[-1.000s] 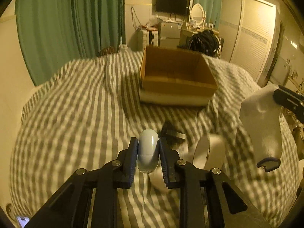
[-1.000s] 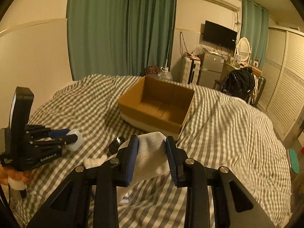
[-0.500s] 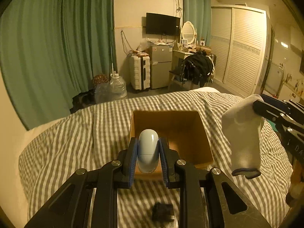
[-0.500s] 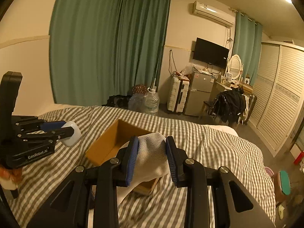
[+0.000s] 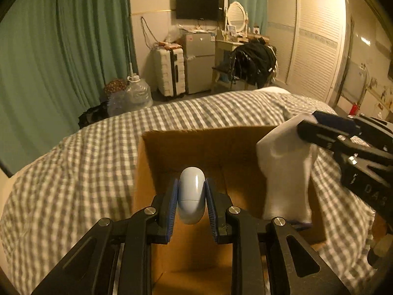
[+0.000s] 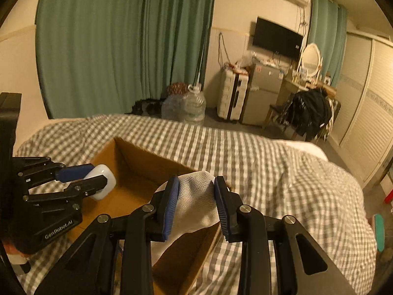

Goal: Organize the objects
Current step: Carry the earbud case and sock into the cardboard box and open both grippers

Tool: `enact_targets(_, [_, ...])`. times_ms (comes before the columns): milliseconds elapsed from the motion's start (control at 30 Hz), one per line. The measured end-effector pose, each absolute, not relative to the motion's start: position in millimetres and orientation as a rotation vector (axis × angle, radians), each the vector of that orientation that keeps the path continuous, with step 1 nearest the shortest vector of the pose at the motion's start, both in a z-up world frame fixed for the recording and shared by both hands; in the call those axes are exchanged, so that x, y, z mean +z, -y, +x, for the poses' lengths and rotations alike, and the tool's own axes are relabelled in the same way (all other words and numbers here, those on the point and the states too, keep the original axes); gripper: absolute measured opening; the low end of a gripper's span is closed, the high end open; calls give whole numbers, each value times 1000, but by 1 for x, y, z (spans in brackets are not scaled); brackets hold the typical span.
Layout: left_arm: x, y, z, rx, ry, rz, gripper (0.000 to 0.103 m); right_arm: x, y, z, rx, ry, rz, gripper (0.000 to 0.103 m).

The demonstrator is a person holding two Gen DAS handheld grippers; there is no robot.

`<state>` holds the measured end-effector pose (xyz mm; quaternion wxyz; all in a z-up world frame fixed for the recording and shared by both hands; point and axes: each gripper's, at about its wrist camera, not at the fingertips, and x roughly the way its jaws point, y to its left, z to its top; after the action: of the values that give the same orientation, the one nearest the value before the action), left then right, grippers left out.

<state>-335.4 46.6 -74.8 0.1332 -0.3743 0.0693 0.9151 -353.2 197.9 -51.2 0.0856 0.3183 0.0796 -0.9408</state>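
Note:
An open cardboard box [image 5: 191, 152] [image 6: 137, 162] sits on the grey-checked bed. My left gripper [image 5: 191, 196] is shut on a pale blue computer mouse [image 5: 191, 194] and hangs over the box's inside; from the right wrist view the same mouse [image 6: 103, 182] shows at the box's left wall in the left gripper [image 6: 95, 177]. My right gripper [image 6: 196, 196] is shut on a white sock [image 6: 196, 201], which hangs down over the box's right part. In the left wrist view that sock [image 5: 287, 172] dangles from the right gripper [image 5: 309, 127] inside the box's right side.
The checked bedcover [image 5: 73, 172] [image 6: 282, 172] lies all around the box. Beyond the bed's far edge stand green curtains [image 6: 122, 44], water jugs [image 6: 194, 105], a white suitcase [image 5: 172, 71], a small fridge [image 5: 199, 61] and a chair with dark clothes [image 6: 309, 113]. Wardrobe doors [image 5: 316, 39] line the right wall.
Both grippers have moved forward over the bed with the mouse and the sock held. The box, earlier ahead of them, now lies directly beneath both. The loose items on the bedcover have dropped out of view.

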Motion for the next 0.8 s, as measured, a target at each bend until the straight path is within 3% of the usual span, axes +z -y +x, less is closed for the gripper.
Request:
enact_targets(267, [-105,-48,-344,2607,-211,-1154,23,-75,-204,-359,-2767,-197,1012,33])
enact_targets(333, [-103,-46,-341,2599,-206,-1164,25,-65,-205,-352,-2793,-185,976,57])
enact_targets(367, [-101,-46,-339,2601,-209,-1166,26,-61,-206,-349,-2804,-178,965,62])
enact_targets(400, [-97,-45,-334,2610,-213,-1154,34,-57,-207,-345,-2814,-167,955,64])
enact_targets(433, [-92,-44,-330,2619,-215,-1143,51,-52,-209,-340,-2822,-152,943,64])
enact_targets(533, [-70,-40,-313,2643,-193,-1076,80,-36,-211,-328,-2826,-111,935,73])
enact_targets(800, [-1,-20,-250,2747,-215,-925,94,12,-210,-263,-2813,-127,849,86])
